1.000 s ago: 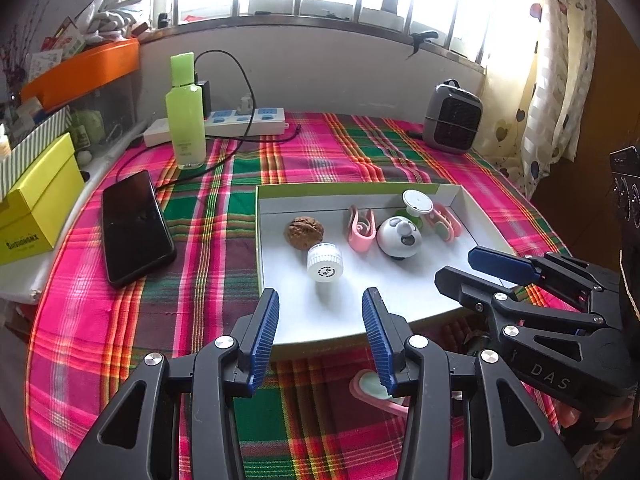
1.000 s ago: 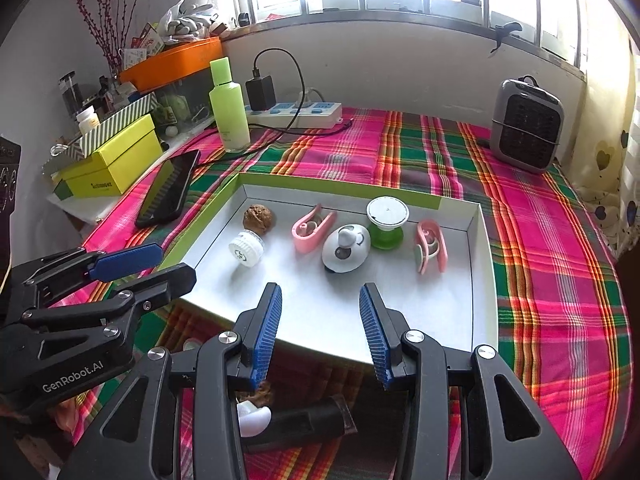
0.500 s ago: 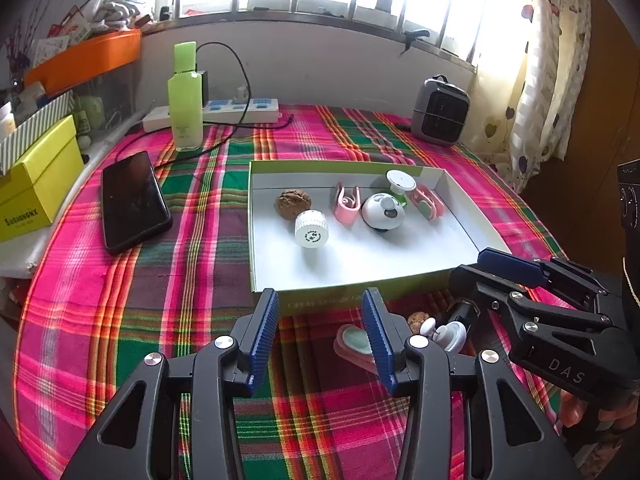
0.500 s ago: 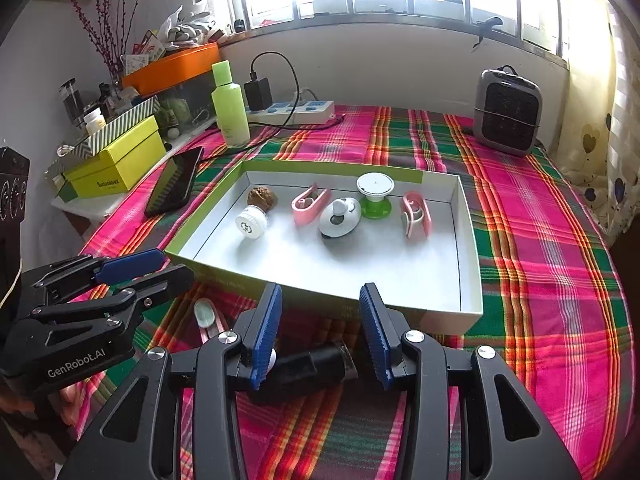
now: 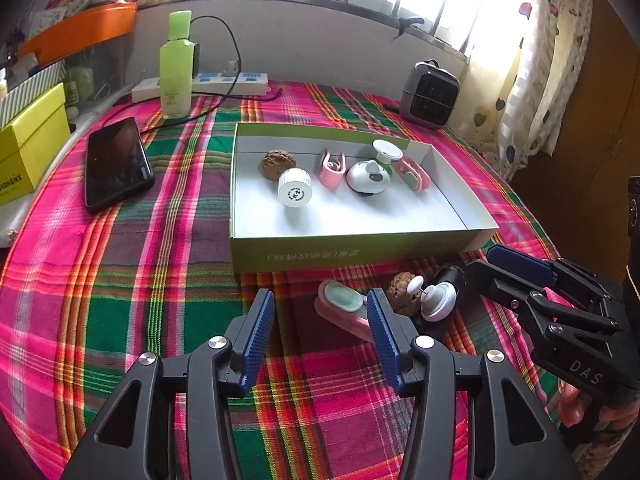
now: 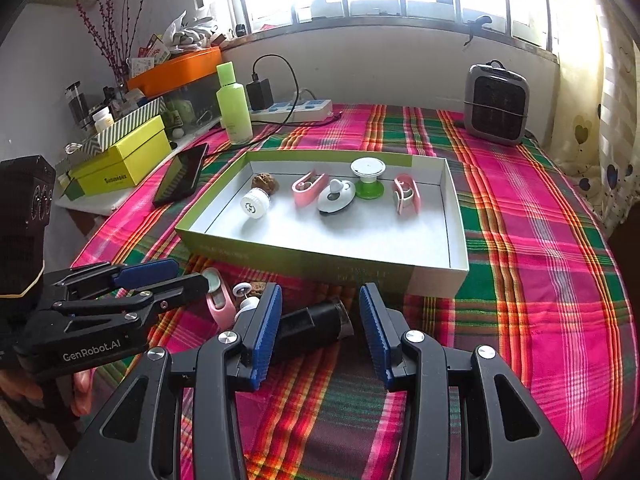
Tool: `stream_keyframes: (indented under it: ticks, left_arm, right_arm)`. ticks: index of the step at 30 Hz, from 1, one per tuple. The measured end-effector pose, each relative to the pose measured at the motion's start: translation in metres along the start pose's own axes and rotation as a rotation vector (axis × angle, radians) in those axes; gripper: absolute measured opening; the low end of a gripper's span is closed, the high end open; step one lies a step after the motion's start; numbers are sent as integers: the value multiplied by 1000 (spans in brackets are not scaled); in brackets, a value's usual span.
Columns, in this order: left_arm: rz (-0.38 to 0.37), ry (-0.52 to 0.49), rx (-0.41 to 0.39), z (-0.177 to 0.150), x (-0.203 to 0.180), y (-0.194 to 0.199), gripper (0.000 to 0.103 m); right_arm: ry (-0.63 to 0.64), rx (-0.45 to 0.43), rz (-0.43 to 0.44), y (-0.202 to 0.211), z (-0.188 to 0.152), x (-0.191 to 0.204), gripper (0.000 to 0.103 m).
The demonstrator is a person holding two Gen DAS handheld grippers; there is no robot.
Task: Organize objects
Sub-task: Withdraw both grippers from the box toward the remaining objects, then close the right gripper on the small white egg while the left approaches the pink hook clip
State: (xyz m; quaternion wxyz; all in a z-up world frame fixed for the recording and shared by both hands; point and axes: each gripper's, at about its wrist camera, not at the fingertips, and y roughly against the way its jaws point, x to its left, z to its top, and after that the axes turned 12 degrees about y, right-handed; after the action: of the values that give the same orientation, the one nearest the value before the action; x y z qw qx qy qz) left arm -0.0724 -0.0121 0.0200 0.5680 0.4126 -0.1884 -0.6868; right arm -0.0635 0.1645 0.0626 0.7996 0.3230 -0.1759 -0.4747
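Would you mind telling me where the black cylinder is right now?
In the right wrist view the black cylinder lies on the plaid cloth just outside the tray's near wall, between the right gripper's open fingers.

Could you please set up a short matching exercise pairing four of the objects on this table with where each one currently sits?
Things:
1. white bottle cap
2. black cylinder
3. phone
4. green bottle

Places:
A. on the cloth in front of the box
B. upright beside the power strip
C. inside the box, next to a walnut
D. flat on the cloth, left of the box

Pairs: 1-C, 2-A, 3-D, 4-B
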Motion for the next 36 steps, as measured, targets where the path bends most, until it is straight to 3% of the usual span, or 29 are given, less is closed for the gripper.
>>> stream_keyframes:
  ticks: [16,36]
  left_arm:
    - [-23,-2,49,-5,-7,-12,49]
    - [56,56,25,-1,32,-4,55]
  right_arm:
    - [24,-14,97,-2,0,11,42]
    - [82,20,118,-12,0,28,42]
